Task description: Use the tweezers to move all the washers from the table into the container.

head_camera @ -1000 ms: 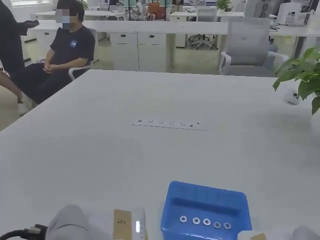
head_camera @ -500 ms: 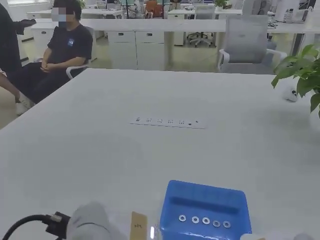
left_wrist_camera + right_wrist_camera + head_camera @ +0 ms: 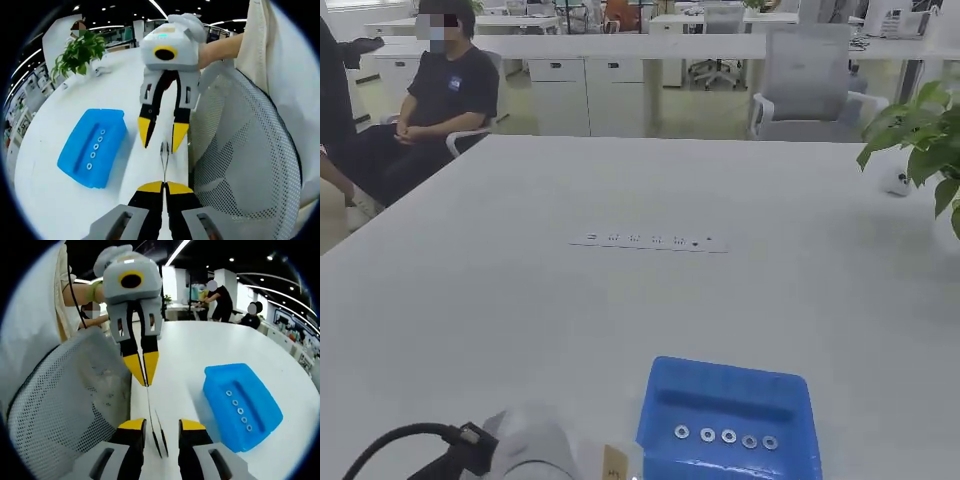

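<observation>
Your left gripper (image 3: pixel 164 186) is clamping the tweezers (image 3: pixel 163 160); your right gripper (image 3: pixel 162 425) is gaping around them, so releasing now is probably risking a drop.

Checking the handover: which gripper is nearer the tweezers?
Left. The left gripper is shut on the tweezers; the right gripper faces it, open, jaws flanking the prongs.

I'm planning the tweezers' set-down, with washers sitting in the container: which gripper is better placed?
Probably left: the left gripper is shut on the tweezers, while the right gripper faces it with jaws open.
</observation>
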Demonstrator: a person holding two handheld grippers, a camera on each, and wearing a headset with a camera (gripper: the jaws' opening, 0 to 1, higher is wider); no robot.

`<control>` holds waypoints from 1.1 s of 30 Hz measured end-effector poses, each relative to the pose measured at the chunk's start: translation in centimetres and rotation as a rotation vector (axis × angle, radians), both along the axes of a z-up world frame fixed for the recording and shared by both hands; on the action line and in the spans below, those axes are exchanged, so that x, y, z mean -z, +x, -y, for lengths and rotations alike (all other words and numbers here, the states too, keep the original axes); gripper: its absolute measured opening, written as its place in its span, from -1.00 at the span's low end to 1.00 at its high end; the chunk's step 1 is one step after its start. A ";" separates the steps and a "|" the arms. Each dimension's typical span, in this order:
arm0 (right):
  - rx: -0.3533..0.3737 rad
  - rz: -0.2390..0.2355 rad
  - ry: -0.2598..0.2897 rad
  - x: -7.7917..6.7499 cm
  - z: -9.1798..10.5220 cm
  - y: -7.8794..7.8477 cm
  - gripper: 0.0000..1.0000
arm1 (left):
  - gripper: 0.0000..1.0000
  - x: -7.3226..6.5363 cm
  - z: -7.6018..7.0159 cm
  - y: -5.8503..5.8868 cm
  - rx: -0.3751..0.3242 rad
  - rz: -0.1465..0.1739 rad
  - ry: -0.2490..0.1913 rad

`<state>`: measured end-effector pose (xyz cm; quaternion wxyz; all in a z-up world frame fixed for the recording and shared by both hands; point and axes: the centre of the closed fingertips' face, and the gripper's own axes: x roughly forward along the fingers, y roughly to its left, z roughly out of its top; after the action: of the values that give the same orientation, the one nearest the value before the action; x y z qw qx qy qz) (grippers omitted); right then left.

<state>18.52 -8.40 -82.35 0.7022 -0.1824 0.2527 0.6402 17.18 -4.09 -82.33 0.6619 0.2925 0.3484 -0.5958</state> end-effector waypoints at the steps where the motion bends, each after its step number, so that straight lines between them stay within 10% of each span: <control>1: 0.002 0.018 0.012 -0.7 0.7 -0.1 -0.52 | -1.00 0.3 -0.2 0.1 -0.004 -0.005 0.011; 12: 0.259 0.072 0.152 -5.5 6.1 1.9 -0.29 | -1.00 2.9 -1.2 0.2 0.004 -0.034 0.104; 21: 0.449 0.041 0.294 -7.4 8.5 3.3 -0.15 | -1.00 4.1 -1.5 0.2 0.049 -0.042 0.183; 33: 0.568 0.084 0.353 -9.1 11.1 4.5 -0.10 | -1.00 5.3 -1.9 0.1 0.083 -0.058 0.276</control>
<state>22.98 -19.54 -73.28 0.8831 -0.0065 0.1494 0.4446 17.27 -2.23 -87.59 0.5798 0.3774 0.4336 -0.5774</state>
